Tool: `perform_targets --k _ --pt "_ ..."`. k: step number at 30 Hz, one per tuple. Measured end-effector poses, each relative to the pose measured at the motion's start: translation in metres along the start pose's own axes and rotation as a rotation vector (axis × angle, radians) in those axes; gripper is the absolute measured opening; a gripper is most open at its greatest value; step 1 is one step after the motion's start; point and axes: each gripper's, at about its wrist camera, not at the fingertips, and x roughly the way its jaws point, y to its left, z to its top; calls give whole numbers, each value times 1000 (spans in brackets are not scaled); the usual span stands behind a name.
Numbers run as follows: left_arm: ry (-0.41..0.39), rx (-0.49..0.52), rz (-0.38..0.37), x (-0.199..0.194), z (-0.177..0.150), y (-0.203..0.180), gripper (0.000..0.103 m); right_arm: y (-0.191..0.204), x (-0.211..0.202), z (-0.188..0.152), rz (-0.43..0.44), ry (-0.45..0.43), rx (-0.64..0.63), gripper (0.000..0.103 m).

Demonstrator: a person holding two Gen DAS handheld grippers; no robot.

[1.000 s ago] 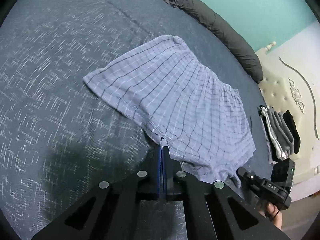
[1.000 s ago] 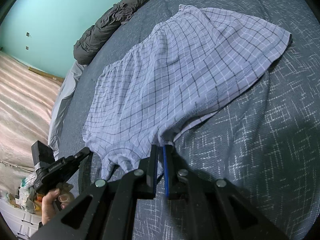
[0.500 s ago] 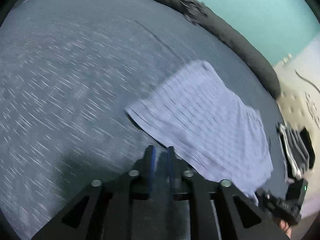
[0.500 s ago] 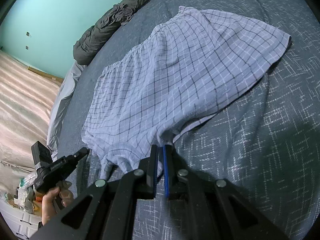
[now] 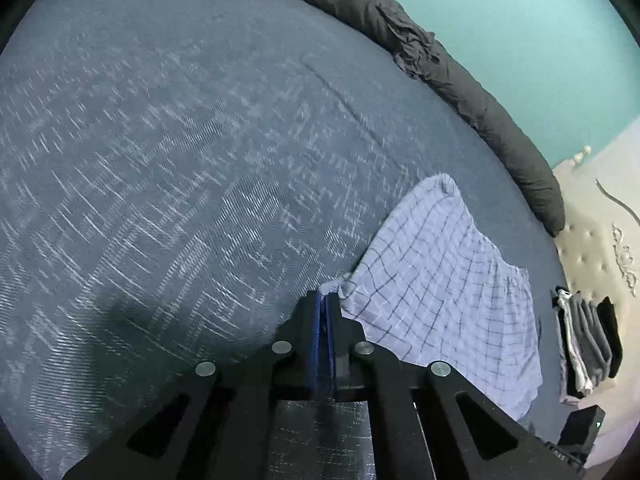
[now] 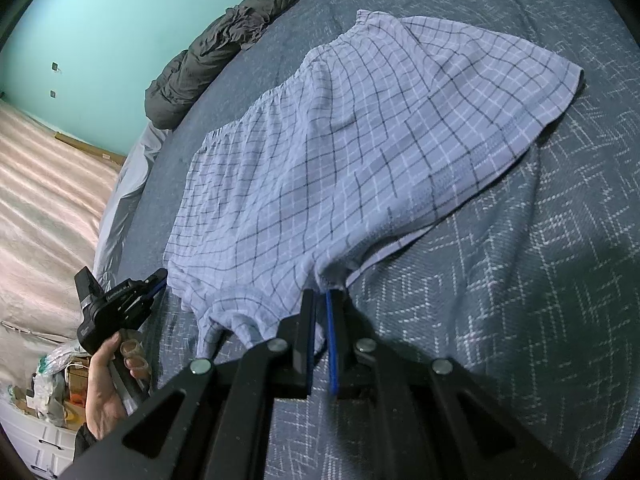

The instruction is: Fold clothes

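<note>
One blue-grey bedspread (image 5: 200, 160), teal wall (image 5: 520, 40) behind.

Dim, even light; fisheye-bent edges; left view motion-blurred.

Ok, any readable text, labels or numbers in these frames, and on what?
No text reads clearly.
White lettering on the right gripper's body, left wrist view: too small, cut off.
Pale label on the left gripper's body, right wrist view: blurred.
Checked shorts: no print.
</note>
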Motion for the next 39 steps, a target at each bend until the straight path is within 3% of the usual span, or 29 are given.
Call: perform_targets --k 3,8,16,25,29,34,37,39 --pt "-34 -1 19 -9 5 0 3 1 0 0 -2 1 -3 5" --pt "0 -12 39 4 6 6 3 1 1 -1 -5 4 -7 5" --pt "-9 2 51 8 7 0 3 0 -1 0 5 -5 -2 5" --pt "-12 -2 41 4 4 5 4 -16 -42 30 -9 -207 26 5" --pt "-7 3 46 3 2 9 4 -42 -52 52 -58 -275 67 19" --pt "-7 3 51 5 2 8 4 -81 -63 65 -162 -327 176 20" --pt "-11 5 60 7 2 5 4 -103 -74 65 -225 -356 224 40" --pt "-14 6 64 8 1 4 4 -111 -75 66 -223 -366 229 44"
